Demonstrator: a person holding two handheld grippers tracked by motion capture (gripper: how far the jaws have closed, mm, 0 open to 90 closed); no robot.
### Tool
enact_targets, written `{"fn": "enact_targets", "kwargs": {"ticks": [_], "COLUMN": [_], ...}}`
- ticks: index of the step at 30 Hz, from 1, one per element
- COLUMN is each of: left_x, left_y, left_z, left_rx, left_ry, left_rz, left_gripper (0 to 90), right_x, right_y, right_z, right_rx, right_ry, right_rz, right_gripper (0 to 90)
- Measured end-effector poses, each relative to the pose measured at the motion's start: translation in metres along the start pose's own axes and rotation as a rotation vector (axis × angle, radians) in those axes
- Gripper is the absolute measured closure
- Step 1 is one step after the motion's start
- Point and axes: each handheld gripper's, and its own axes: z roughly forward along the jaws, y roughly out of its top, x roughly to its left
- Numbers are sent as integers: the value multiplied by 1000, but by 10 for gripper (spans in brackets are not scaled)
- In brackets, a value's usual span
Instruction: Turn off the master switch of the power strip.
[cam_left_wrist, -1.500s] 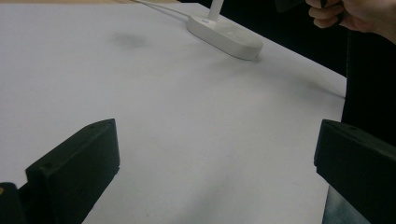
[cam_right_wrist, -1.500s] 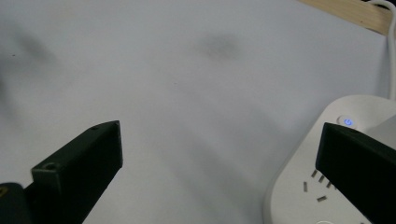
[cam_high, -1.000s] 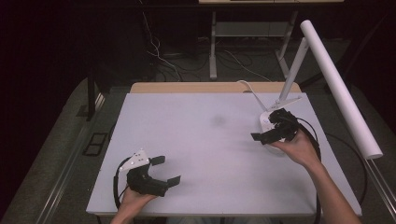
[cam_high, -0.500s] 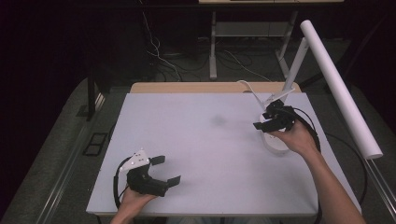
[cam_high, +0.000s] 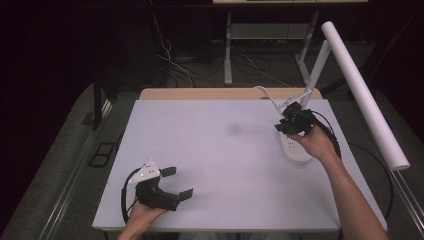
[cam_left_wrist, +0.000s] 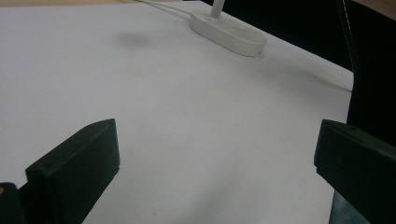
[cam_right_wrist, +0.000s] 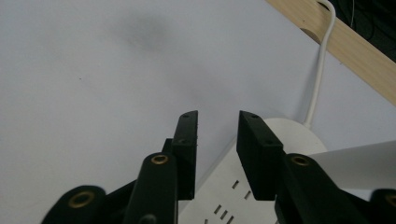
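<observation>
A white desk lamp stands at the table's far right: an oval base (cam_high: 298, 151) with socket slots, a slanted arm (cam_high: 318, 65) and a long white tube head (cam_high: 362, 90). My right gripper (cam_high: 288, 124) hovers over the far end of that base (cam_right_wrist: 289, 133). Its jaws (cam_right_wrist: 217, 119) have just been closing and stand a narrow gap apart, with nothing between them. My left gripper (cam_high: 179, 182) rests near the front left of the white table (cam_high: 225, 165), jaws wide open (cam_left_wrist: 215, 140) and empty. The lamp base (cam_left_wrist: 229, 32) lies far ahead of it.
The lamp's white cable (cam_right_wrist: 320, 70) runs off the base over a wooden strip (cam_high: 220, 93) at the table's far edge. Behind the table stand dark floor, cables and a metal desk frame (cam_high: 228, 45). A faint grey smudge (cam_high: 234, 129) marks the tabletop.
The right gripper has shifted a little toward the table's far edge over the lamp base, and its jaws have narrowed from wide apart. The left gripper has stayed put.
</observation>
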Motion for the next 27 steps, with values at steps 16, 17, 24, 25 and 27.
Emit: {"fn": "enact_targets", "kwargs": {"ticks": [16, 17, 24, 25, 27], "left_x": [1, 1, 1, 1, 1], "left_y": [0, 0, -1, -1, 0], "left_z": [-1, -1, 0, 0, 0], "left_rx": [1, 1, 4, 3, 4], "left_ry": [2, 2, 5, 4, 3], "left_rz": [0, 0, -2, -3, -1], "left_gripper": [0, 0, 0, 0, 0], "right_x": [-6, -7, -8, -8, -7], "right_y": [3, 3, 3, 3, 3], "right_z": [19, 20, 29, 29, 33], "right_rx": [36, 40, 56, 56, 68], "right_ry": [-65, -70, -96, -96, -108], "right_rz": [-15, -15, -12, -12, -18], "right_gripper": [880, 892, 893, 893, 893]}}
